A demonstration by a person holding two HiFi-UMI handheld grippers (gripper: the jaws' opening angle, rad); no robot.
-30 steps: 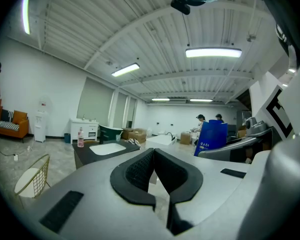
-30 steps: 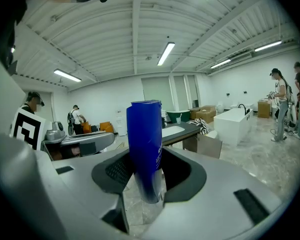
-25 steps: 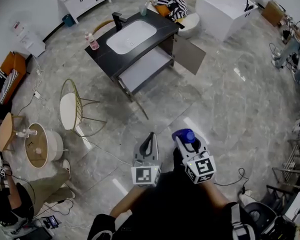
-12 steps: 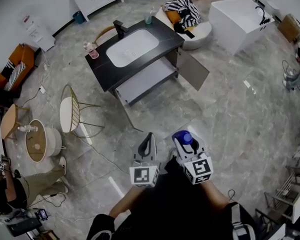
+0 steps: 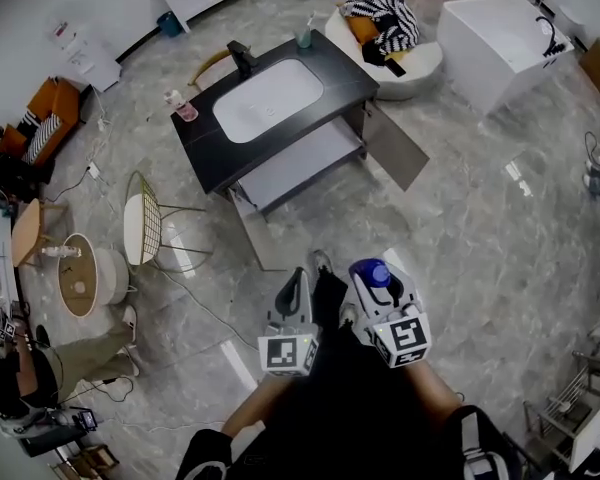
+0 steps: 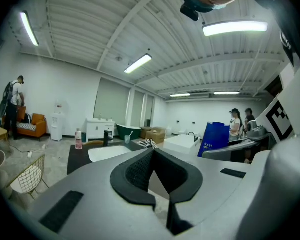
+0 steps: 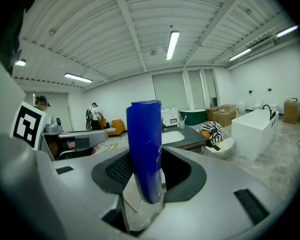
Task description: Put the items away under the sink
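Right gripper (image 5: 378, 286): jaws clamped on a tall blue plastic bottle (image 7: 145, 144). The bottle stands upright between the pads with its base down in the throat of the jaws. In the head view its rounded blue cap (image 5: 371, 271) shows just ahead of the marker cube.

Left gripper (image 5: 299, 276): jaws clenched, tips meeting, nothing between them. It sits just beside the right gripper, both pointing toward the sink unit.

Sink unit: black-topped bench (image 5: 205, 143) with a white oval basin (image 5: 270, 96), well apart from the bottle across the grey marble floor (image 5: 460, 228). Under the top, a pale grey shelf (image 5: 298, 161) is exposed. A door panel (image 5: 400, 150) stands swung open at its right end.

On the bench:
- black tap (image 5: 243, 58) behind the basin
- pink bottle (image 5: 185, 111) near the left corner
- small cup (image 5: 304, 36) at the far corner

Left of the unit: gold wire chair with a white seat (image 5: 138, 226). Beyond the unit, to its right: white tub (image 5: 500, 33).
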